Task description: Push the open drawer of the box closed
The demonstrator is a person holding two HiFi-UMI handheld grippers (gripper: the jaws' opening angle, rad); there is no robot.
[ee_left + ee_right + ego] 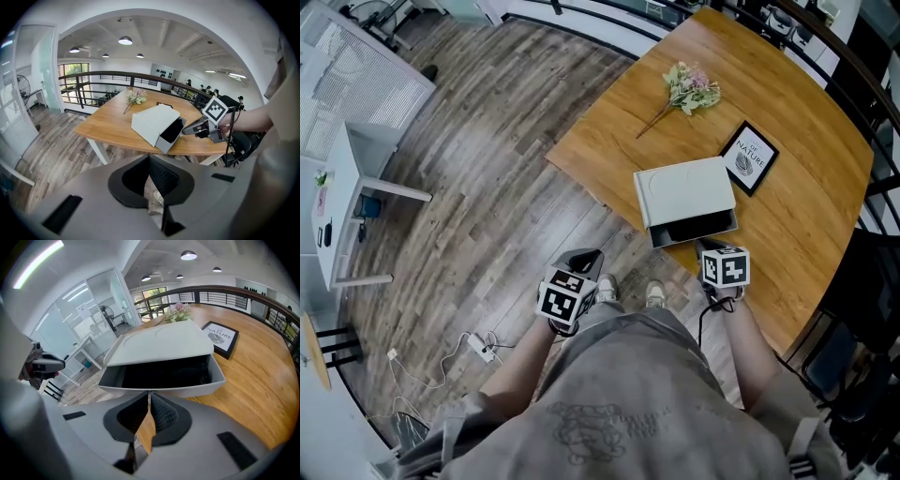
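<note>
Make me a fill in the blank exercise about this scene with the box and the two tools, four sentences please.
1. The drawer of the white box stands ____.
2. Beyond the box on the wooden table lies a bunch of ____.
3. The right tool, just before the drawer front, has its jaws ____ with nothing between them.
4. The left tool hangs off the table, above the ____.
Missing words: open; flowers; shut; floor.

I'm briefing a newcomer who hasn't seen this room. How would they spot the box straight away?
Look at the wooden table by the railing. At its near edge lies a flat white box, beside a black-framed picture. Unlike the picture and the flower sprig, it has a dark drawer standing open.
</note>
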